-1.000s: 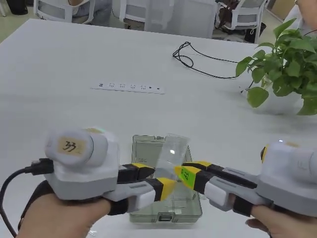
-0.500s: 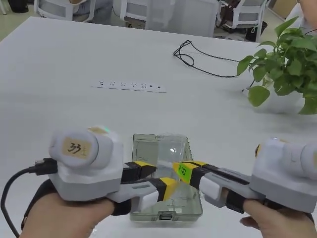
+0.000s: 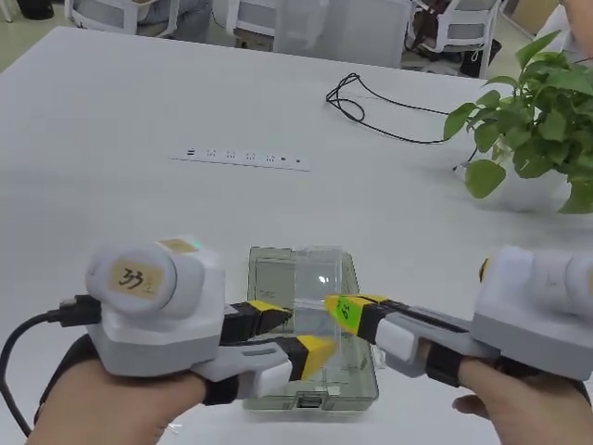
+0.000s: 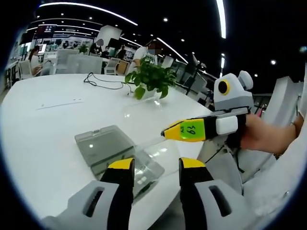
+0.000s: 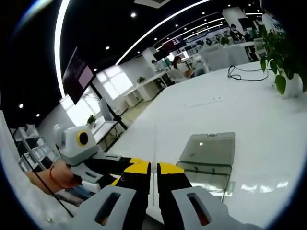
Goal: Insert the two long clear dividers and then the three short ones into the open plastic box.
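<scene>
clear divider [image 5: 154,143] edge-on, lengthwise along right gripper [image 5: 154,166]

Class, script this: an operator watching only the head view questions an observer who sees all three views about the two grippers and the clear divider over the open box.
Operator: Is the right gripper actually gripping the clear divider?
Observer: Yes. In the right gripper view it stands edge-on, pinched between that gripper's jaws.
Operator: And the left gripper?
Observer: The left gripper view shows its jaws apart, closed on nothing.
</scene>
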A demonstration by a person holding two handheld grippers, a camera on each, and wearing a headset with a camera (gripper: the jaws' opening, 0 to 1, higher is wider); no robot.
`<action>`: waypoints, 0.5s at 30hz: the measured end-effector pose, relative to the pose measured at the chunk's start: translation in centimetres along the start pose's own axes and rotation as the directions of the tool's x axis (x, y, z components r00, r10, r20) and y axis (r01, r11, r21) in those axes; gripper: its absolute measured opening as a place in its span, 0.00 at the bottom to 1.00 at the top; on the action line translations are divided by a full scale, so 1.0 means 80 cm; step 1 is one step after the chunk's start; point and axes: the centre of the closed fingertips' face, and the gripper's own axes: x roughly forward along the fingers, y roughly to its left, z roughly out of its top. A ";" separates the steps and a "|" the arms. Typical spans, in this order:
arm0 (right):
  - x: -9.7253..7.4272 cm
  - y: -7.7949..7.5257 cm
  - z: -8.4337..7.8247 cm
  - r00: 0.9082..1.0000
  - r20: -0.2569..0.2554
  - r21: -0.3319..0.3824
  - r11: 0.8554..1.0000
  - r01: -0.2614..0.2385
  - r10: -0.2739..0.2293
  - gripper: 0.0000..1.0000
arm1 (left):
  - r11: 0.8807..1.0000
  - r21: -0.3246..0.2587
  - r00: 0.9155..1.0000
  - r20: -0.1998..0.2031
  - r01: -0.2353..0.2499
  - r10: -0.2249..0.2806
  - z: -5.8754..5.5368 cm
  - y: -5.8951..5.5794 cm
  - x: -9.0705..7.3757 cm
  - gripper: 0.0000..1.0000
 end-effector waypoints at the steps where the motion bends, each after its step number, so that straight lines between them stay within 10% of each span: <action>1: 0.000 0.000 0.001 1.000 -0.002 0.012 1.000 -0.002 0.002 0.06 | 1.000 0.006 1.000 -0.001 0.001 -0.001 -0.001 0.001 -0.001 0.36; 15: -0.007 -0.029 0.012 0.999 -0.029 0.043 0.998 0.047 -0.046 0.07 | 0.995 0.101 1.000 -0.022 0.018 -0.016 -0.017 0.016 -0.017 0.56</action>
